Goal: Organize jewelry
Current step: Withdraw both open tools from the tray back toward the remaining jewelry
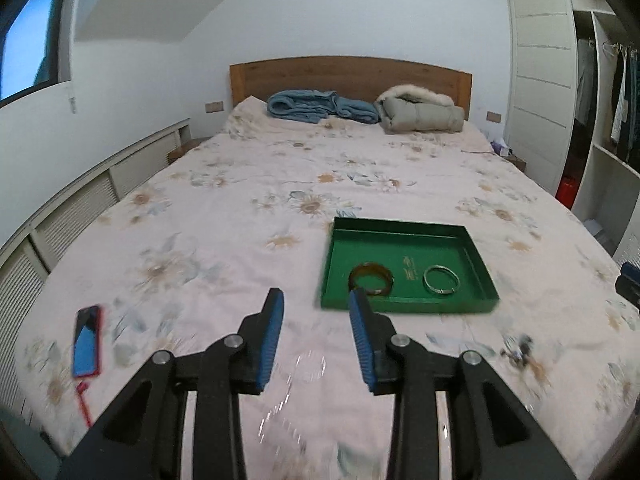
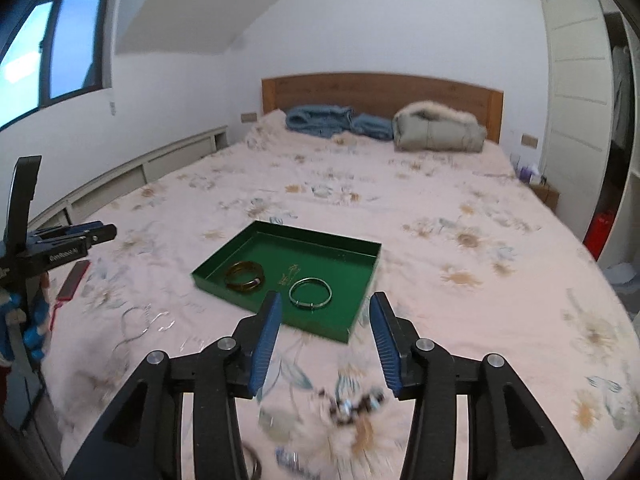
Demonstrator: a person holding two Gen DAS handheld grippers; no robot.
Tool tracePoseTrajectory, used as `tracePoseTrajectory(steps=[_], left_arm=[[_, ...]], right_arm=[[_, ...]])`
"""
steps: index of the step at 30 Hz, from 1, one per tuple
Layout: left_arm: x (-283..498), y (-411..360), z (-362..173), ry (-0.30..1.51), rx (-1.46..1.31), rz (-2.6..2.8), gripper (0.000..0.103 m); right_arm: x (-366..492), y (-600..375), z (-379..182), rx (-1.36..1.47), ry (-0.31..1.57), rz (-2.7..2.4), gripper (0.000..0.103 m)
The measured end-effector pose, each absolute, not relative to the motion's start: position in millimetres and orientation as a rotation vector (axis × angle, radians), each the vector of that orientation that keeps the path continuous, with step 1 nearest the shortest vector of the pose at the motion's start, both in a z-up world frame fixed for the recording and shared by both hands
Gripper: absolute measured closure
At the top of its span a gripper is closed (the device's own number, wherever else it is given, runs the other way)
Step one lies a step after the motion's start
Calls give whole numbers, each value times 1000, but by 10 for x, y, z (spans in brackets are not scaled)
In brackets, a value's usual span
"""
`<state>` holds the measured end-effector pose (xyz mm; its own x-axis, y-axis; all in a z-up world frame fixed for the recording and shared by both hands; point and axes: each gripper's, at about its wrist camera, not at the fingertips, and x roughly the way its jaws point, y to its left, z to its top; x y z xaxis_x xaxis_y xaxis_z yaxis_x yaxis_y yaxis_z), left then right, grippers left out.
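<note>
Both grippers, left [image 1: 316,304] and right [image 2: 325,306], hover spread and empty; two bangles [image 2: 245,276] lie in the tray [image 2: 224,256] beyond; the beaded piece [image 2: 352,404] below the right fingers could snag the bedspread [image 2: 440,208].

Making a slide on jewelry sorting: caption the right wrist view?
Open right gripper hovers over beaded jewelry on the bed, near a green tray holding two bangles.

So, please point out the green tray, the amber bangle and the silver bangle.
green tray [image 2: 224,256]: right wrist view, its left wall.
amber bangle [image 2: 239,286]: right wrist view, its near rim.
silver bangle [image 1: 435,290]: left wrist view, its near rim.
</note>
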<state>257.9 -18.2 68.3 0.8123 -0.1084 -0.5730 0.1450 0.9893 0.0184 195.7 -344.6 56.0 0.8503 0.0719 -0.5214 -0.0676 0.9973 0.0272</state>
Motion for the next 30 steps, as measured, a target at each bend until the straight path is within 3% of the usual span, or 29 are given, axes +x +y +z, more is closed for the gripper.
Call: tracePoseTrajectory(steps=[5,13,30], left_arm=[[1892,-36,857,571,52,-112,63],[1159,-138,966,556,34,-156,60],[1004,-786,284,647,3,-190,60]], right_arm=[[1329,-3504,719,0,500,77,57],[677,-3528,789,-9,456,117,50],[454,-3661,335,-28,526,204,49]])
